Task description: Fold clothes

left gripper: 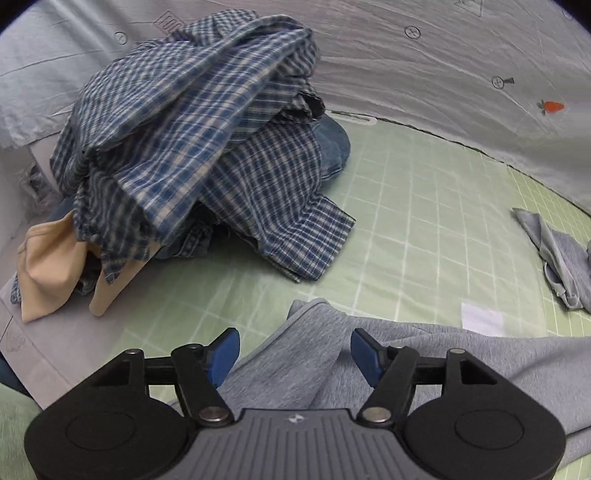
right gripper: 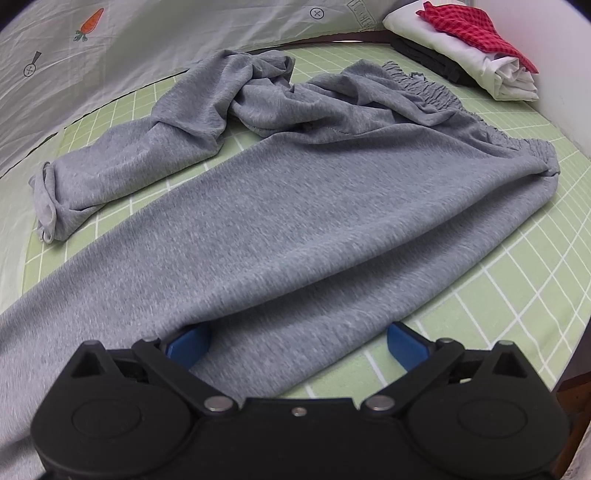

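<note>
Left wrist view: at far left, a heap of clothes sits on the green grid sheet [left gripper: 424,221]. A blue plaid shirt [left gripper: 192,140] lies on top, a beige garment [left gripper: 48,266] pokes out at its near left, and denim [left gripper: 334,146] shows at its far right. Behind the heap hangs a pale printed cloth [left gripper: 443,66] with a carrot motif. The left hand-held gripper [left gripper: 294,350] hangs over the cuff end of the grey trousers [left gripper: 303,354]; its jaws stand moderately apart, the blue pads clear of the fabric, nothing clamped. A white label [left gripper: 482,317] lies on the trousers to the right. The other leg's cuff lies crumpled at far right, near the sheet's edge.

Right wrist view: the grey trousers [right gripper: 295,206] lie spread across the middle of the sheet [right gripper: 517,277]. One leg runs from near left to the elastic waistband [right gripper: 480,122] at far right; the other leg lies twisted and bunched at far left. The right hand-held gripper [right gripper: 297,343] is wide open over the near leg, its left pad partly under a fabric fold, its right pad over bare sheet; nothing gripped. At far right stands a folded stack [right gripper: 498,74]: red checked cloth [right gripper: 476,31] on white, dark garment below.
</note>
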### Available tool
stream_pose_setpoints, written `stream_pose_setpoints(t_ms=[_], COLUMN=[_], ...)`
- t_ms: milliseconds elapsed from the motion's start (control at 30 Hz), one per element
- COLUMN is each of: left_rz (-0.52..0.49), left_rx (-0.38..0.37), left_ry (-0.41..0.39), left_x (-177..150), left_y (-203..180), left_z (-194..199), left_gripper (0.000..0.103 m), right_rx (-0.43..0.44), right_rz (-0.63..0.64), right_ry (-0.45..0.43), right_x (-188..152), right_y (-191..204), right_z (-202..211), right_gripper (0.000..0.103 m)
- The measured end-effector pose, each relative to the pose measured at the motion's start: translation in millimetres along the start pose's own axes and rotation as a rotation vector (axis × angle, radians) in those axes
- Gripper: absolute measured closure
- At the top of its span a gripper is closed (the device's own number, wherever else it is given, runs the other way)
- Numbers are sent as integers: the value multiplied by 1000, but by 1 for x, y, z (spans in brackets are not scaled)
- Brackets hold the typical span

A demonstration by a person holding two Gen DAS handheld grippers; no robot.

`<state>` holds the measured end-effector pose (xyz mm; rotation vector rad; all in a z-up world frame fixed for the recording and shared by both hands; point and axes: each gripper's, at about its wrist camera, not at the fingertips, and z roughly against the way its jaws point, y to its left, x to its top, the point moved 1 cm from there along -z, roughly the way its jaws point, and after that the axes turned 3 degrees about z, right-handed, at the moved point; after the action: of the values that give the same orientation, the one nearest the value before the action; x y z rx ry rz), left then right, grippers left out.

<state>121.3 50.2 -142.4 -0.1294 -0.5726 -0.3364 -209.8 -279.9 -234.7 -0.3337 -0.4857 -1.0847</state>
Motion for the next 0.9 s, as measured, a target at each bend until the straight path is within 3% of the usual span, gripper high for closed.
stream_pose_setpoints(t_ms=[67, 200, 233, 267, 300, 333, 367, 500, 533, 567, 600, 633, 733, 900], left_rz=[-33, 16, 42, 70, 98, 127, 158, 284, 300, 308, 306, 310, 326, 377], left_rx=[-4, -29, -37, -53, -68, -82, -96, -124, -88, -48, -11, 11, 68, 76], left_ry=[37, 120, 122, 116, 106, 78, 25, -254, -296, -310, -276, -235, -121, -35], left_x=[4, 7, 8, 8, 9, 10, 12, 10, 9, 9, 8, 7, 2, -19], left_y=[-8, -6, -3, 0, 3, 7, 11, 28, 31, 33, 34, 35, 39, 46], left_z=[-16, -43, -44, -43, -41, -35, -27, 14, 20, 21, 16, 10, -4, -2], left_gripper=[36, 36, 43, 67, 83, 94, 95, 94, 89, 75, 65, 48, 44, 40], right_rx=[0, 0, 1, 1, 1, 1, 1, 3, 4, 6, 7, 9, 14, 22], right_rz=[-1, -1, -1, -1, 0, 0, 0, 4, 6, 8, 11, 13, 18, 29], right_ry=[-1, 0, 1, 2, 2, 3, 3, 0, -1, -2, -4, -6, -3, 1], right_x=[0, 0, 0, 0, 1, 1, 1, 2, 2, 3, 3, 3, 5, 6], right_y=[0, 0, 0, -1, -1, -1, -1, 0, -1, -1, -1, 0, 0, -1], right_z=[0, 0, 0, 0, 0, 0, 0, -1, -1, -1, -2, -2, -2, -3], right_gripper=[0, 0, 0, 0, 0, 0, 0, 0, 0, 0, 0, 0, 0, 0])
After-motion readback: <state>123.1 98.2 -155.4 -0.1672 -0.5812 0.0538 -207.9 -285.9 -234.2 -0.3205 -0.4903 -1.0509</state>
